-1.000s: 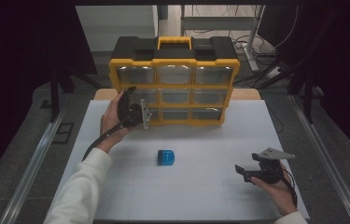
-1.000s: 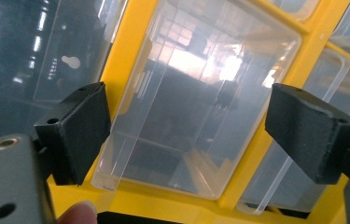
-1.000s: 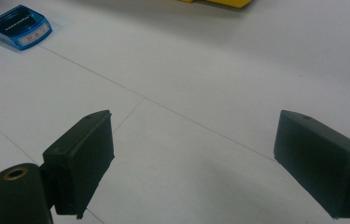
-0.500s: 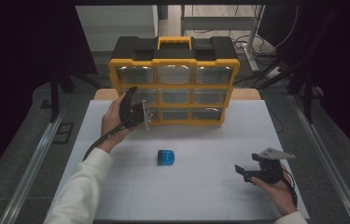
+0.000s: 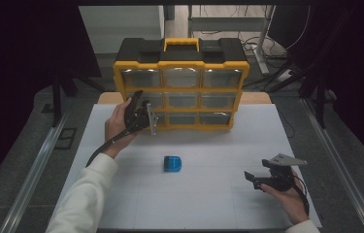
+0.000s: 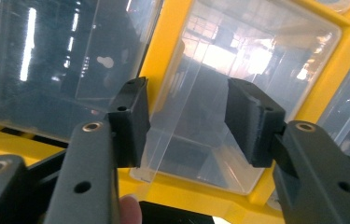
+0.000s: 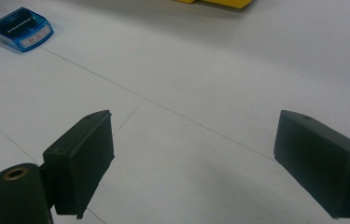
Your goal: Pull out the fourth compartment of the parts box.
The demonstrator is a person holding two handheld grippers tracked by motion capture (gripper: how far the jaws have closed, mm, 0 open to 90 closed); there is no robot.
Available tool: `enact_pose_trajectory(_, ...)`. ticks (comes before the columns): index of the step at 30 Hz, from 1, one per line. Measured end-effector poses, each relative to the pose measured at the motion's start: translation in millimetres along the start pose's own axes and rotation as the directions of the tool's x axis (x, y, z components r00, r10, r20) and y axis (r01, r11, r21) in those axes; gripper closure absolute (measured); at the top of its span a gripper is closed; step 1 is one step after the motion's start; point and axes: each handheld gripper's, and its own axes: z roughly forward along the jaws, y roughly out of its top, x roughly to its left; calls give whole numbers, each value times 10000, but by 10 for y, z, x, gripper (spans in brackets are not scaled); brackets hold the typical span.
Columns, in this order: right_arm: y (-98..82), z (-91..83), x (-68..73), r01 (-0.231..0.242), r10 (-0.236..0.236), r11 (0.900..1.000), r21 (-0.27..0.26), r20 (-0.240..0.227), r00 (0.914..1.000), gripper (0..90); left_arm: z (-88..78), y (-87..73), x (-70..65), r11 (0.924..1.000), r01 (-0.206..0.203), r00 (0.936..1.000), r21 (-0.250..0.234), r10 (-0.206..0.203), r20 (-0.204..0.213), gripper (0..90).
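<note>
The left claw (image 6: 186, 121) faces the organizer (image 5: 181, 85) at the bench's far edge. Its jaws have just been closing around a clear drawer's (image 6: 219, 107) front, pads not yet pressing. The right claw (image 5: 252, 178), released, rests near the right edge.

Left gripper (image 5: 143, 114) held against the yellow organizer's (image 5: 181, 82) lower-left drawers, its fingers just closing; right gripper (image 5: 257, 178) low over white counter (image 5: 208, 194); blue box (image 5: 173, 163) between.
</note>
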Motion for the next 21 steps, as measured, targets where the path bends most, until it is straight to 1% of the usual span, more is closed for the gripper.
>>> enact_pose_trajectory(9,0,-1,-1,-4,4,10000,-2,10,10000,123,-10,2,19,10000,-30,9998,60,31,-205,598)
enact_pose_trajectory(10,0,0,-1,-1,1,10000,-1,11,10000,123,-6,-1,20,10000,13,9997,-4,-13,-231,610)
enact_pose_trajectory(13,0,0,-1,2,-2,10000,-1,11,10000,123,-7,-5,22,10000,-91,9994,-21,91,-338,644)
enact_pose_trajectory(17,0,0,0,4,-4,10000,2,15,10000,123,-8,1,15,9995,-295,9982,76,298,-516,681)
enact_pose_trajectory(21,0,1,-1,7,-7,10000,2,18,10000,123,-4,3,-4,9986,-507,9961,126,515,-712,697)
